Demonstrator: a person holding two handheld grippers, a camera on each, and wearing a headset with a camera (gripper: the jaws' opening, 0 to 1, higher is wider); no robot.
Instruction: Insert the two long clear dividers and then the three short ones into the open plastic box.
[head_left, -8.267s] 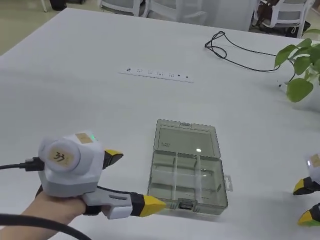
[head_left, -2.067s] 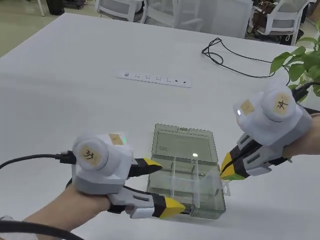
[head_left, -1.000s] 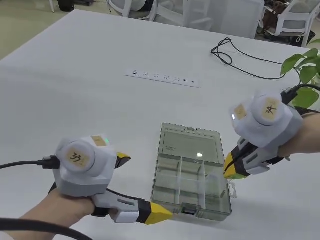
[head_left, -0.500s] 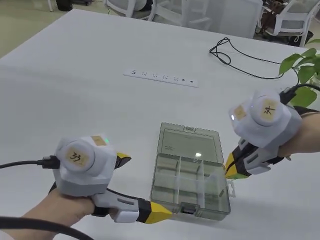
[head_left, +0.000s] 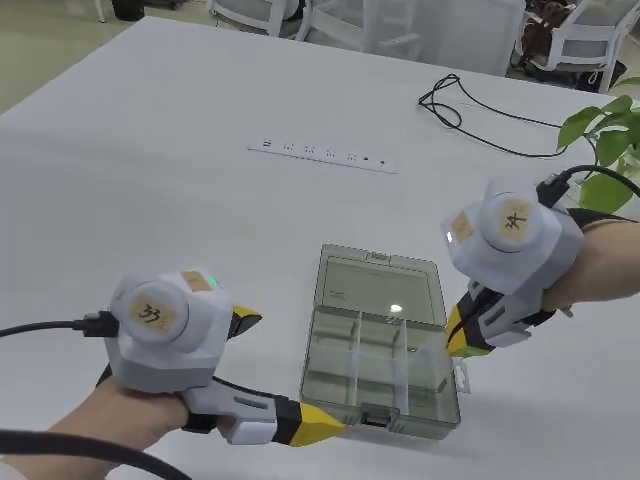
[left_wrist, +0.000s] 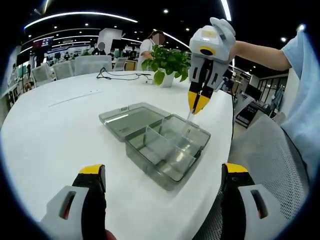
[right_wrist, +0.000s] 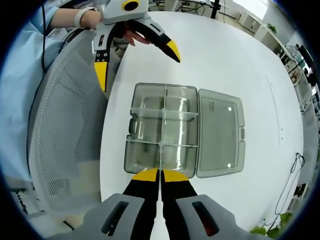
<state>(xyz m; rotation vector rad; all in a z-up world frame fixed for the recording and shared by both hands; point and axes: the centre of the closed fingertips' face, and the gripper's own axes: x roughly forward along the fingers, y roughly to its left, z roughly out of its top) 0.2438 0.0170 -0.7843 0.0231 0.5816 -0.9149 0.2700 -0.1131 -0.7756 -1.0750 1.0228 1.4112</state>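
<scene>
The open smoky plastic box (head_left: 340, 375) lies in front of me on the white table, lid (head_left: 380, 285) flat behind it, with clear dividers standing inside. My right gripper (head_left: 463, 341) hangs over the box's right end, shut on a short clear divider (right_wrist: 160, 152) that reaches down into the box (right_wrist: 145, 130). In the left gripper view that divider (left_wrist: 188, 121) hangs from the right gripper (left_wrist: 199, 105) into the box (left_wrist: 150, 160). My left gripper (head_left: 285, 372) is open beside the box's left front corner, holding nothing. It also appears as the left gripper (right_wrist: 135, 42) beyond the box.
A white power strip (head_left: 320, 157) lies farther back on the table. A black cable (head_left: 470, 95) and a potted plant (head_left: 600, 130) are at the far right. A mesh chair (right_wrist: 65, 125) stands at the table's near edge.
My right gripper has leaned slightly left over the box's right end, still holding the divider. The left gripper has stayed put.
</scene>
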